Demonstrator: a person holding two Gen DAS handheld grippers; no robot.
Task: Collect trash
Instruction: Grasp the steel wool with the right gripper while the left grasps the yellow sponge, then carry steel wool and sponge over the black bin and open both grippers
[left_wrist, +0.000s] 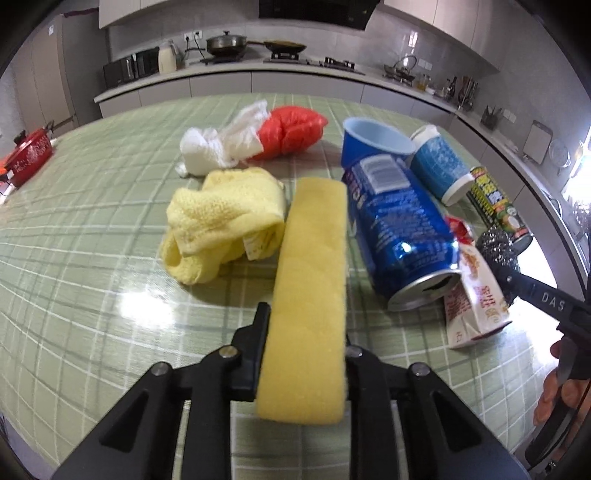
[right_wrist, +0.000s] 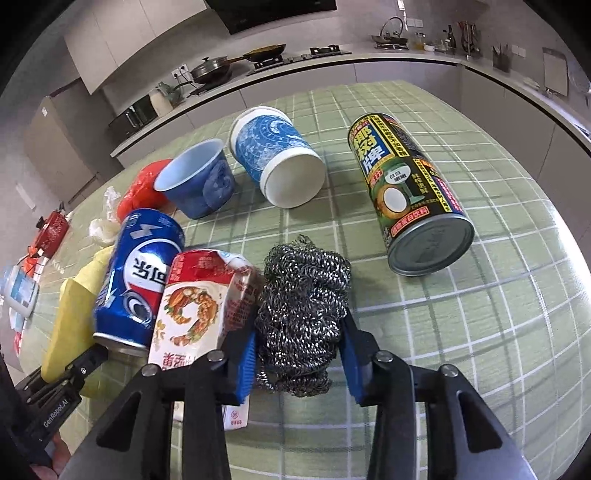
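The left tongs (left_wrist: 303, 347) clamp a long yellow sponge (left_wrist: 310, 295) over the green checked desk (left_wrist: 92, 258). Just right of the sponge lies a dented blue soda can (right_wrist: 138, 280), then a crushed carton (right_wrist: 192, 310). The right tongs (right_wrist: 299, 354) grip a steel wool scrubber (right_wrist: 303, 314). Far right lies a black drink can (right_wrist: 410, 192); two blue cups (right_wrist: 199, 181) lie farther back.
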